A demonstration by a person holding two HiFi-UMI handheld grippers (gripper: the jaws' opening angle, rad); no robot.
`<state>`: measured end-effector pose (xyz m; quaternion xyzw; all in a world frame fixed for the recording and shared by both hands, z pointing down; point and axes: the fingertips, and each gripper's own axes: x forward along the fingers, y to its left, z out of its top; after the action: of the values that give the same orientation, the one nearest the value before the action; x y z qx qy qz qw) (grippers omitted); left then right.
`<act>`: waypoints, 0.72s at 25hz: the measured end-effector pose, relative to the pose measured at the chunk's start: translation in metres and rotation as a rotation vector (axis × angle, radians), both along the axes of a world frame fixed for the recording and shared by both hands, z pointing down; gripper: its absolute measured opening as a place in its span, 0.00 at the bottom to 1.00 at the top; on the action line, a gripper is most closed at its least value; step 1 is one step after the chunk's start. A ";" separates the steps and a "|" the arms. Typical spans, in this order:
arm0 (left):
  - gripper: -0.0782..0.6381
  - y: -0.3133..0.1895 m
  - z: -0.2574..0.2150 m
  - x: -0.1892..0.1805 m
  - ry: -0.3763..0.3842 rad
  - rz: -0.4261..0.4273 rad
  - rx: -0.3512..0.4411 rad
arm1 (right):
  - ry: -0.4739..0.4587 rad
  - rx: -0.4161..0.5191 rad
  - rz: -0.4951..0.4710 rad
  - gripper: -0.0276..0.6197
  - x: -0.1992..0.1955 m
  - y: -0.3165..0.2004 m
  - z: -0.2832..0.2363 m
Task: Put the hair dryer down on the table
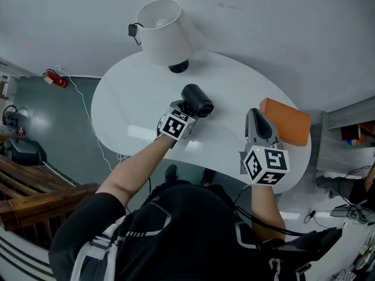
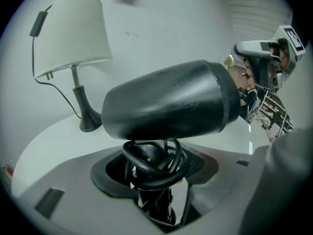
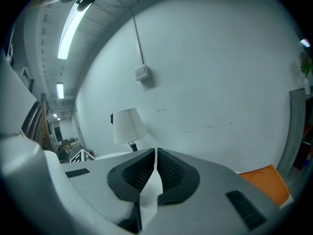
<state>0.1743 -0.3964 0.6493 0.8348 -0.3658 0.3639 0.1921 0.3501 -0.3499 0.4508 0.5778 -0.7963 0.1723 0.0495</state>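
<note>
Black hair dryer just in front of the table lamp, over the white worktop; left gripper fingers clamped on its cord-wrapped handle; right gripper fingers together, empty; let go too high, it may roll into the lamp.

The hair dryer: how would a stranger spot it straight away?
Start at the rounded white table with the white-shaded lamp at its far edge. Just nearer than the lamp, the left claw grips the hair dryer: a glossy black barrel, cord wound round its handle, unlike the flat orange box.
</note>
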 end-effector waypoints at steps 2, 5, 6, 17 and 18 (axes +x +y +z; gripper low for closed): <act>0.48 -0.001 0.005 0.003 -0.004 0.007 -0.012 | -0.001 -0.006 0.006 0.09 0.004 0.000 0.004; 0.48 -0.002 0.012 0.009 -0.017 0.020 -0.025 | -0.004 -0.016 0.016 0.09 0.010 -0.002 0.008; 0.48 -0.003 0.014 0.010 -0.023 0.025 -0.029 | -0.005 -0.018 0.019 0.09 0.011 -0.003 0.010; 0.48 -0.010 0.032 0.024 -0.049 0.059 -0.067 | -0.001 -0.045 0.033 0.09 0.018 -0.005 0.020; 0.48 -0.011 0.034 0.025 -0.050 0.059 -0.070 | -0.002 -0.047 0.035 0.09 0.019 -0.005 0.021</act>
<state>0.1994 -0.4076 0.6829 0.8287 -0.3326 0.4027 0.2010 0.3689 -0.3546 0.4719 0.5901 -0.7818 0.1925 0.0594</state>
